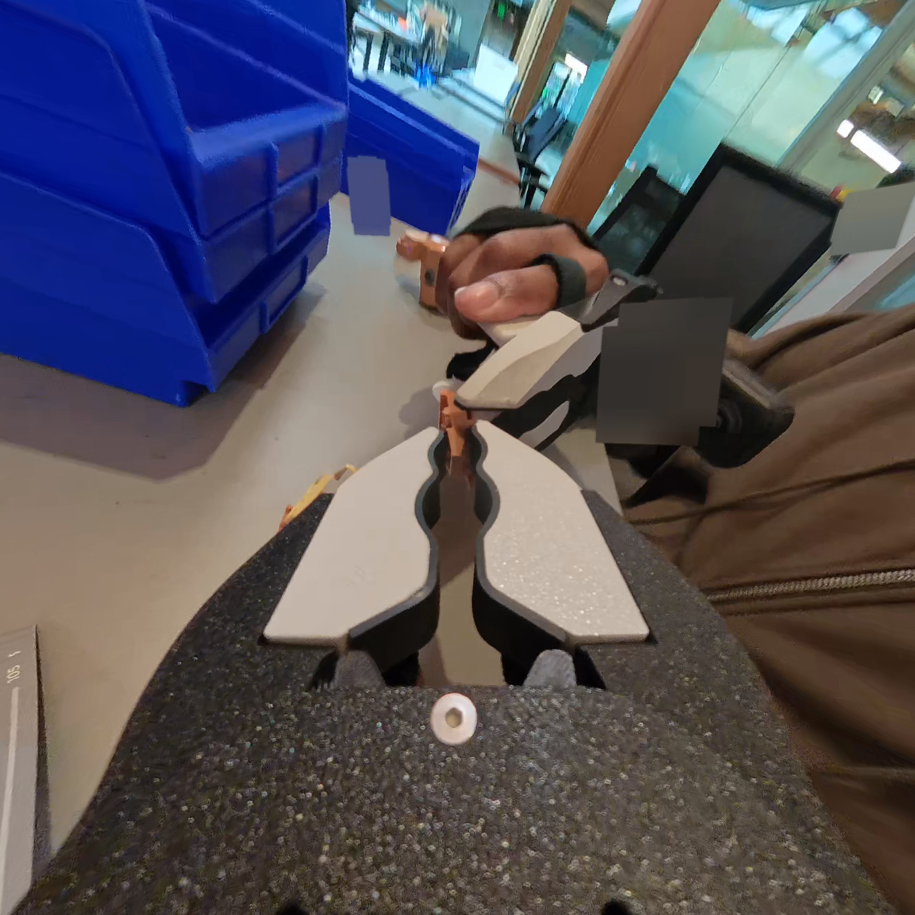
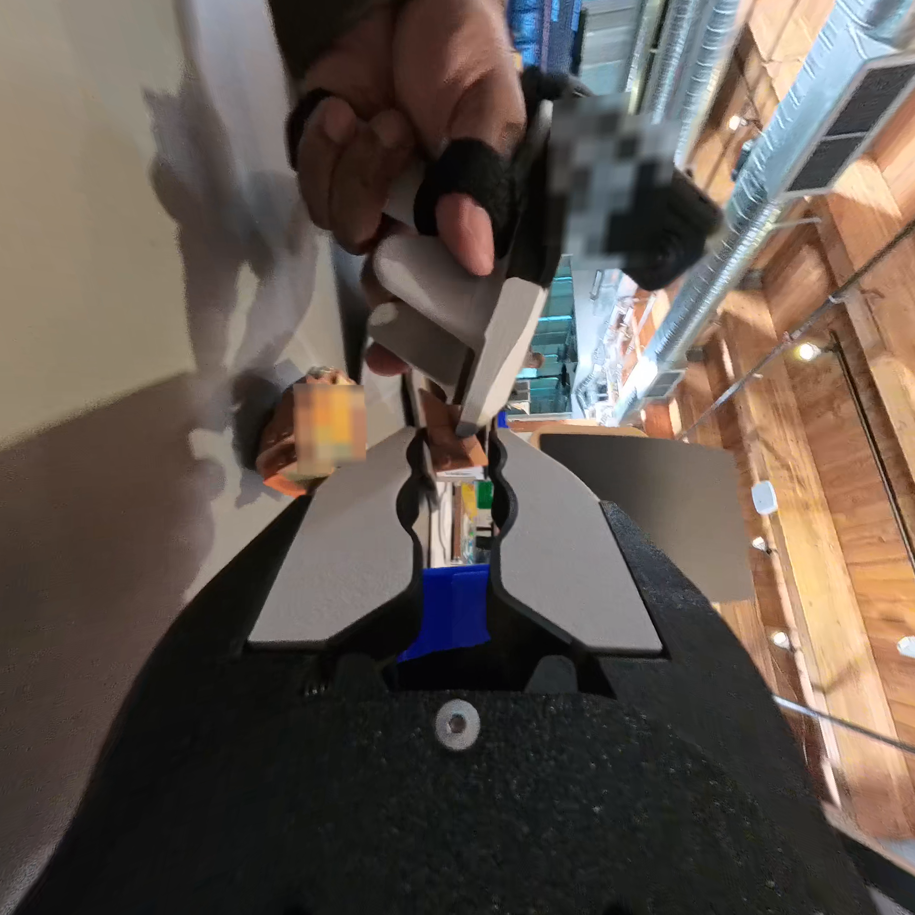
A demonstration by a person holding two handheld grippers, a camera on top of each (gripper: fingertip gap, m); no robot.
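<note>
Item: copper part [image 1: 454, 435], small, stepped, held in the air between two grippers.

Left gripper [image 1: 458, 438]: jaws nearly closed, tips pinching the part's near end.

Right gripper [image 2: 458, 438]: jaws a little apart in its own view; whether they bear on the part [image 2: 453, 443] cannot be told. In the left view its tips meet the part's far end.

Risks, as judged: two shallow tip grips on one small piece; a twist or uneven pull could lever it out and drop it to the table [image 1: 124, 495]. The views are blurred, so the contact cannot be read closely.

Surface: pale grey table; second copper piece [image 1: 423, 262] beyond the hand [image 1: 515, 277]; stacked blue bins [image 1: 173, 173] at left.

Room: wooden post [image 1: 629, 99], dark screen [image 1: 742, 237], glass partitions behind.
</note>
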